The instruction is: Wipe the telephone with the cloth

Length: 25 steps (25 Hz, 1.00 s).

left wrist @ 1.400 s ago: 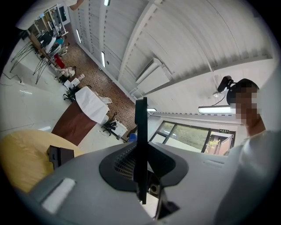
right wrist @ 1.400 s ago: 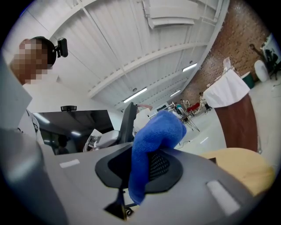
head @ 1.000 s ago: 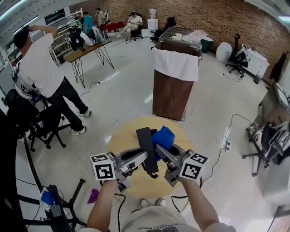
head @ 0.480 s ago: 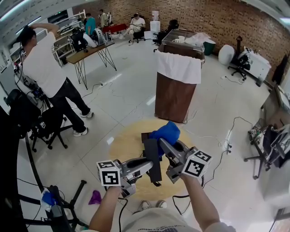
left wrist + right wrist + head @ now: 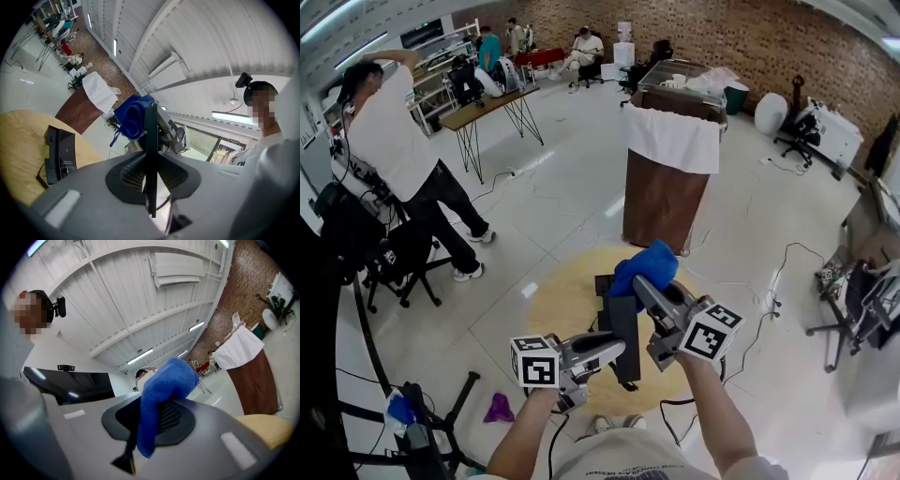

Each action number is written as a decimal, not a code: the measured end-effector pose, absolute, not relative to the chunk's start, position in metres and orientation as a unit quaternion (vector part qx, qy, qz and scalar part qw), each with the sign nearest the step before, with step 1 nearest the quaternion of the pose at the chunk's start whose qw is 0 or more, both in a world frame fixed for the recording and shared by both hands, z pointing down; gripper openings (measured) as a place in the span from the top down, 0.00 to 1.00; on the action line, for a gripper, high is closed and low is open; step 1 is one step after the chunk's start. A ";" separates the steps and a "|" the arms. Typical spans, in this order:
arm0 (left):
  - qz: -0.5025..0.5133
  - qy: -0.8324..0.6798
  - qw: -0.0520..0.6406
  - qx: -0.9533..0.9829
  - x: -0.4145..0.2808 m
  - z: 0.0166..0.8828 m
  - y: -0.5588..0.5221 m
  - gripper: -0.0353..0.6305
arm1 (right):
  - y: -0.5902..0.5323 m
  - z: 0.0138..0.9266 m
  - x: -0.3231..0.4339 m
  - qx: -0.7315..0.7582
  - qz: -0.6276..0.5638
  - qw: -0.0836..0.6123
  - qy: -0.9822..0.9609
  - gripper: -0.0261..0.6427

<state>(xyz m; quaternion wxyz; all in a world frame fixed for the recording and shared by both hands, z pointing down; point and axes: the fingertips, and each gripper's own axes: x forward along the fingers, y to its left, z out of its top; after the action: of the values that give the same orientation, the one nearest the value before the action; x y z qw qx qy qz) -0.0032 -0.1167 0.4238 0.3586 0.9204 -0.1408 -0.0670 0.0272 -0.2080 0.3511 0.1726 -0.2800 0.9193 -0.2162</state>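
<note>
Black telephone handset (image 5: 624, 330), clamped edge-on in left gripper (image 5: 616, 349) above round table (image 5: 551, 302), its base (image 5: 60, 154) lying on that table; blue cloth (image 5: 643, 266), pinched in right gripper (image 5: 643, 285) at handset's upper end, best drawn lengthwise under light pressure.

handset (image 5: 623, 339) over round table (image 5: 555, 302), cloth (image 5: 645, 267) at its far end; cabinet (image 5: 661, 202) behind table

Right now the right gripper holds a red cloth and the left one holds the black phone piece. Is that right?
No, the cloth is blue, not red; the right gripper view shows it clamped in the right gripper. The left gripper does hold the black phone piece.
</note>
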 end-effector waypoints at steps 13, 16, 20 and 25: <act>-0.080 -0.206 0.353 0.909 -0.037 0.477 -0.174 0.85 | -0.187 0.389 0.044 -0.386 -0.134 0.085 0.909 0.87; -0.065 -0.207 0.364 0.906 -0.040 0.504 -0.191 0.85 | -0.180 0.395 0.047 -0.394 -0.133 0.078 0.906 0.87; -0.058 -0.203 0.389 0.897 -0.044 0.537 -0.212 0.85 | -0.175 0.406 0.051 -0.404 -0.141 0.067 0.901 0.87; -0.040 -0.184 0.410 0.893 -0.046 0.570 -0.231 0.85 | -0.171 0.426 0.058 -0.425 -0.156 0.050 0.890 0.87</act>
<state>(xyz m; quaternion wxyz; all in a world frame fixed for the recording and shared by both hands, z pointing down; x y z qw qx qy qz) -0.0461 -0.2313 0.5703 0.4099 0.8925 -0.1838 -0.0402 0.0579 -0.1709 0.4264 0.0496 -0.4248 0.8904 -0.1558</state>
